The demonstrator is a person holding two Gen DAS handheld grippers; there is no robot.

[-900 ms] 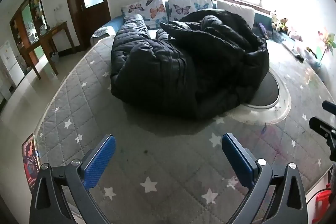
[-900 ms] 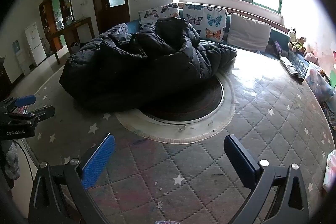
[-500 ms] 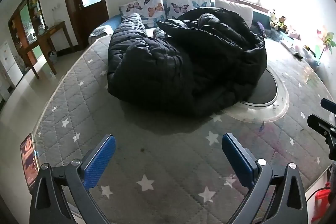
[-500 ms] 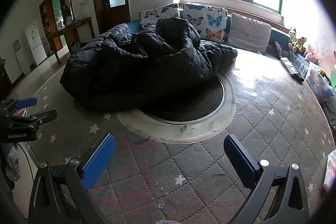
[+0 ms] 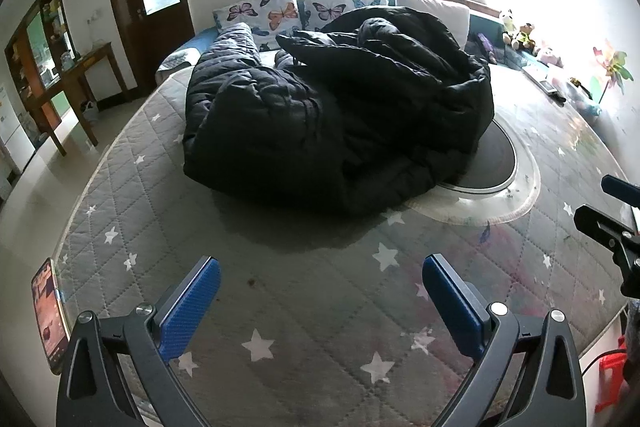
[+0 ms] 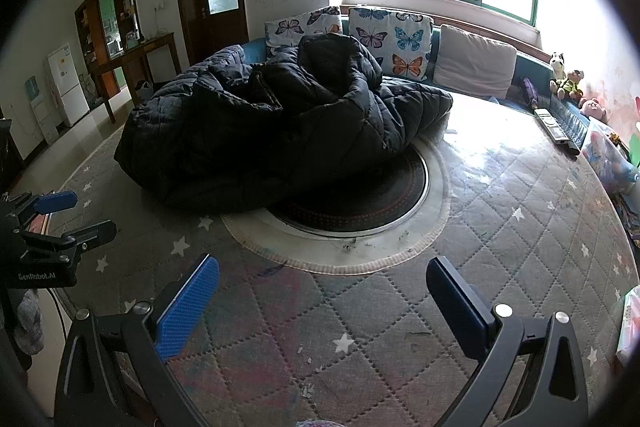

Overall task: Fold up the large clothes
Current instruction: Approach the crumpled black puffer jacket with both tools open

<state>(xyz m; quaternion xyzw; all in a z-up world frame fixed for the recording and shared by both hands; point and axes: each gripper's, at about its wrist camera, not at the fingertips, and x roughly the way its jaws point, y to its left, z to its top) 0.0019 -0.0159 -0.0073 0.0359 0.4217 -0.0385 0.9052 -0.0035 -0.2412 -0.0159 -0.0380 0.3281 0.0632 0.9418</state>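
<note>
Blue-padded jaws of both grippers (left (image 5: pixel 320 291), right (image 6: pixel 322 291)) gape wide, empty, short of the jacket (image 5: pixel 336 123).

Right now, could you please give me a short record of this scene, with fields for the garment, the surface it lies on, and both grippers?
garment: black padded coat, crumpled in a heap, not yet folded
surface: round table under a grey quilted star cover
coat position: partly over the dark round centre plate
left gripper: open, empty, short of the coat
right gripper: open, empty, short of the coat
nearby: phone at the table edge
</note>
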